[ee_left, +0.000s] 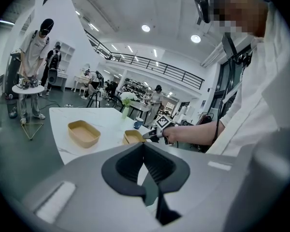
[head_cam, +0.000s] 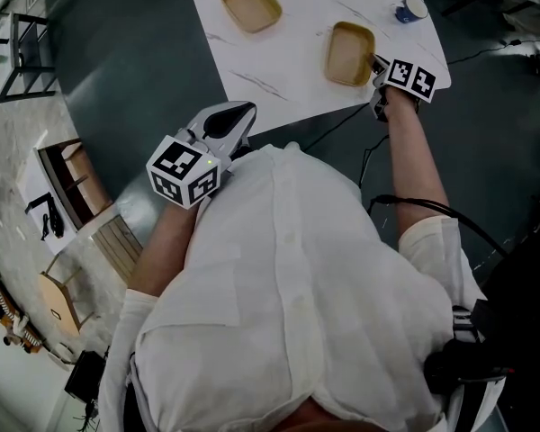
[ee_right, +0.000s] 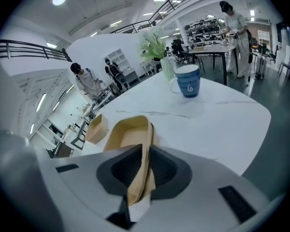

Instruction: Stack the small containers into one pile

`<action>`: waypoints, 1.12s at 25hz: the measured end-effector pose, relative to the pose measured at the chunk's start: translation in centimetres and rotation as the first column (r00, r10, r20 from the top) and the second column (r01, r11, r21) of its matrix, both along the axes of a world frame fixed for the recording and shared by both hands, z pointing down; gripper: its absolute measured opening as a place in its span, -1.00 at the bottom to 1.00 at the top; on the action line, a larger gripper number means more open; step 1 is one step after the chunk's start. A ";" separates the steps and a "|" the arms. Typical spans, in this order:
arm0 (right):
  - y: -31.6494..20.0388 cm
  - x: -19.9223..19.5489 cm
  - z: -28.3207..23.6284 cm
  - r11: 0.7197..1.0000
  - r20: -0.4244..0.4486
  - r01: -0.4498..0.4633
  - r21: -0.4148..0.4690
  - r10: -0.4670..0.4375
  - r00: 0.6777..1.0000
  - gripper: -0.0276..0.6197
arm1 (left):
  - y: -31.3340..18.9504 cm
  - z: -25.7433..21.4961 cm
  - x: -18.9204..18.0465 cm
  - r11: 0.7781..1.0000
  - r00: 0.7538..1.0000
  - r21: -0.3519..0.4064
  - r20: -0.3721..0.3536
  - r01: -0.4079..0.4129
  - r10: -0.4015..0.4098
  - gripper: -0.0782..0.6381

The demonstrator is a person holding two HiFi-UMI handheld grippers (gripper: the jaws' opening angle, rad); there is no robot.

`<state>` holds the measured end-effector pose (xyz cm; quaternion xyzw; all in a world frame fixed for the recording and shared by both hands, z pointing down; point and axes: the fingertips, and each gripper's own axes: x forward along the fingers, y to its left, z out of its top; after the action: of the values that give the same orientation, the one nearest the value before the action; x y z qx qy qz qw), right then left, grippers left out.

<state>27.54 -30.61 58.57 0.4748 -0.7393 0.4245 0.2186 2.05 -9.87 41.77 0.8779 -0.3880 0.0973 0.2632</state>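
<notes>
Fingers first: on our left gripper point(ee_left: 144, 146) the fingers point(ee_left: 128, 166) are pressed together with nothing between them. It hangs off the bench point(head_cam: 288, 70), just in front of our shirt, so it's no help right now.

Next along is the far container point(head_cam: 250, 4), a tan tray sitting empty and flat on the white bench, well apart from the other one. The near container point(head_cam: 349, 52) sits right by the bench's front edge. Our right gripper point(head_cam: 378, 70) is clamped on its closest wall, one finger inside and one outside.

What worries us is that it's a one-wall pinch on thin material. In the right gripper view the wall already looks squeezed and a bit bowed between the fingers. Lift it like that and we reckon the tray could droop, swing or slip out, and with the edge so close it'd land on the floor rather than the bench. It could also come down crooked over the far container and jam on the rim instead of nesting.

Further right there's a blue mug point(head_cam: 409, 9), with a vase of greenery point(ee_right: 157, 50) behind it. Both are off to the side, and the bench between the two trays looks bare, so nothing seems to block the move.
</notes>
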 end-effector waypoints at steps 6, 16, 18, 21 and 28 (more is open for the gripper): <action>0.4 0.2 -0.8 0.998 -0.081 0.040 0.038 -0.037 0.996 -0.86 | 0.4 -0.2 -0.3 1.000 1.000 0.001 -0.007 0.003 -0.003 -0.76; 0.5 -4.7 -6.1 0.950 -0.233 0.247 0.190 -0.201 0.951 -0.86 | 0.0 0.1 -1.8 1.000 1.000 0.004 -0.027 0.009 -0.008 -0.76; 0.7 -6.8 -6.8 0.935 -0.242 0.294 0.198 -0.244 0.939 -0.86 | -0.1 0.2 -2.5 1.000 0.999 0.001 -0.032 0.010 -0.010 -0.76; 0.7 -10.4 -7.7 0.901 -0.257 0.381 0.207 -0.326 0.910 -0.86 | -0.3 0.2 -3.5 1.000 0.999 0.002 -0.038 0.007 -0.006 -0.76; -0.6 -18.1 -7.5 0.849 -0.252 0.493 0.192 -0.443 0.860 -0.86 | -1.0 0.6 -6.9 1.000 0.999 -0.004 -0.050 0.018 -0.018 -0.76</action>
<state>9.44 -31.19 51.08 0.3431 -0.8547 0.2121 0.3268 -4.89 -10.92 42.38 0.8761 -0.3890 0.0738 0.2751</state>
